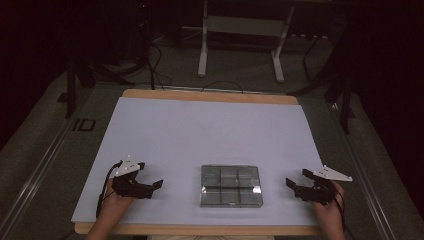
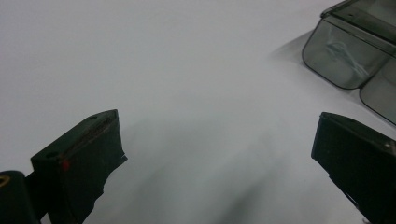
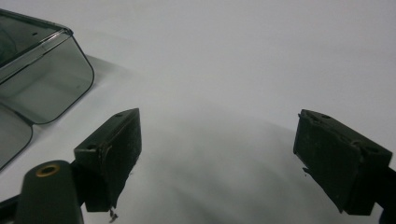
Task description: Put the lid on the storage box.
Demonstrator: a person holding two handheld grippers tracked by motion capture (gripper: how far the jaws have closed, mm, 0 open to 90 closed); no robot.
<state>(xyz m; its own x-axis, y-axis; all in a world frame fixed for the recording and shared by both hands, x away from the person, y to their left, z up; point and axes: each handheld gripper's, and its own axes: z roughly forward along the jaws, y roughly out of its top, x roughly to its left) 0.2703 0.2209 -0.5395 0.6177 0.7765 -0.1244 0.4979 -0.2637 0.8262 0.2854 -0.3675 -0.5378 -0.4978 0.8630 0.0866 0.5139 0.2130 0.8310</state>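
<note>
Squarely between the two grippers, the clear compartment box (image 1: pixel 231 186) lies flat near the table's near edge, its slightly longer side running left to right and its lid seemingly closed. The left gripper (image 1: pixel 150 176) rests to its left, the right gripper (image 1: pixel 297 179) to its right, both about equally near, jaws spread wide and holding nothing, each pointing inward across the white table cover (image 1: pixel 210 125).
</note>
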